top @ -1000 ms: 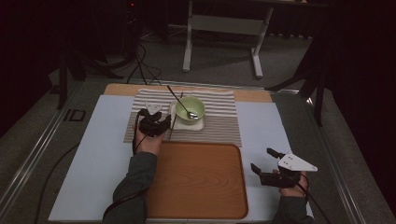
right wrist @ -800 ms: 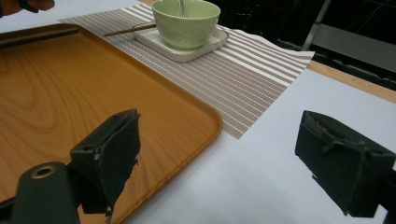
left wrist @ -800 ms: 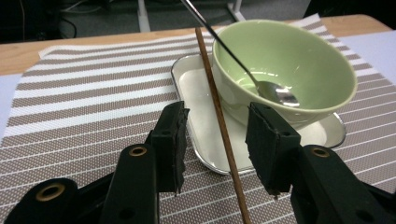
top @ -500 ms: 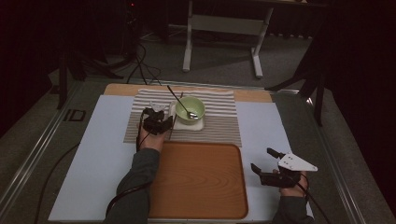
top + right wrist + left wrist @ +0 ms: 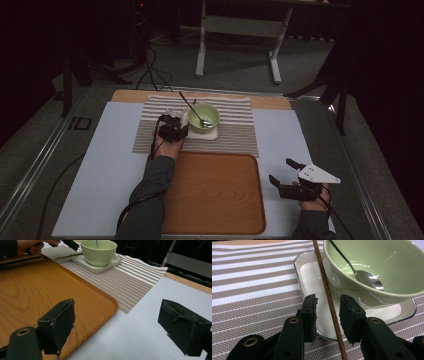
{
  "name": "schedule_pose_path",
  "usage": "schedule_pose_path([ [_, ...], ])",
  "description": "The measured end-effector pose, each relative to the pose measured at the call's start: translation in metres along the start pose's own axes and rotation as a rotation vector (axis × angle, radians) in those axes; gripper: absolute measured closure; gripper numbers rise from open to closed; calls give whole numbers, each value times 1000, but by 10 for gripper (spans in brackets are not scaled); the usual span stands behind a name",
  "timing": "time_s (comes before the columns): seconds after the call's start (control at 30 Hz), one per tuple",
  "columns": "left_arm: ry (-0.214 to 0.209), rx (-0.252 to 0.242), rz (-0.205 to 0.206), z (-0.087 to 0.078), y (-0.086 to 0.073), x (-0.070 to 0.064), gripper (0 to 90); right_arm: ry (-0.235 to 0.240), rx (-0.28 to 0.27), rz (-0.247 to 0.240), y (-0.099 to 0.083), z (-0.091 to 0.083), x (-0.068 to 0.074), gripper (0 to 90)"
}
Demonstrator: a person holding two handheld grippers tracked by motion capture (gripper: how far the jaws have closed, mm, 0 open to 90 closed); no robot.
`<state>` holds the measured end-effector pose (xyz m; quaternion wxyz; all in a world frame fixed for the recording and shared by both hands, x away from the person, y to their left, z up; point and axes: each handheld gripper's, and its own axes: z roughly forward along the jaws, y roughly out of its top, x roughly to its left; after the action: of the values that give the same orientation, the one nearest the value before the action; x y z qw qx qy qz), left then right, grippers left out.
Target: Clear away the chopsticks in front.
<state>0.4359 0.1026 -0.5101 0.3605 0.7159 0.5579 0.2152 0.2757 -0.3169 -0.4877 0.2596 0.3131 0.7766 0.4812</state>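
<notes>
Since a second ago the left gripper [image 5: 172, 125] has advanced across the striped placemat [image 5: 235, 135] from a position short of the white dish [image 5: 312, 275] to one right at its near edge; half a second ago it was partway there. The right gripper [image 5: 290, 176] has not shifted and rests beside the wooden tray [image 5: 210, 195], jaws spread wide on nothing.

Judgement: the approach is complete and the grasp is the step now in hand.

In the left gripper view, the brown chopstick [image 5: 329, 305] runs lengthwise through the gap between the jaws, nearer the right-hand jaw than the left-hand one, and appears clear of both pads. The jaws stand narrowly parted, not yet closed on it. The chopstick lies across the dish rim and passes close by the wall of the green bowl [image 5: 372, 277], which sits just beyond the jaw tips with a metal spoon [image 5: 368, 280] resting inside.

Closing from here should catch the chopstick; the right-hand jaw is close to the bowl wall, which leaves little margin.
</notes>
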Motion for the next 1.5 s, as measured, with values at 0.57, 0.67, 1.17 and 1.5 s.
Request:
schedule_pose_path([
  [0.57,5,73,-18,20,1,-2,735,-3,-1,5,0,-1,-1,135],
  [0.67,5,86,-38,24,2,-2,753,-1,-1,5,0,0,-1,135],
  [1.17,43,84,-111,28,0,-2,851,-3,-4,6,0,-1,-1,135],
  [1.5,52,59,-134,17,1,0,858,-3,-3,6,0,-1,0,135],
])
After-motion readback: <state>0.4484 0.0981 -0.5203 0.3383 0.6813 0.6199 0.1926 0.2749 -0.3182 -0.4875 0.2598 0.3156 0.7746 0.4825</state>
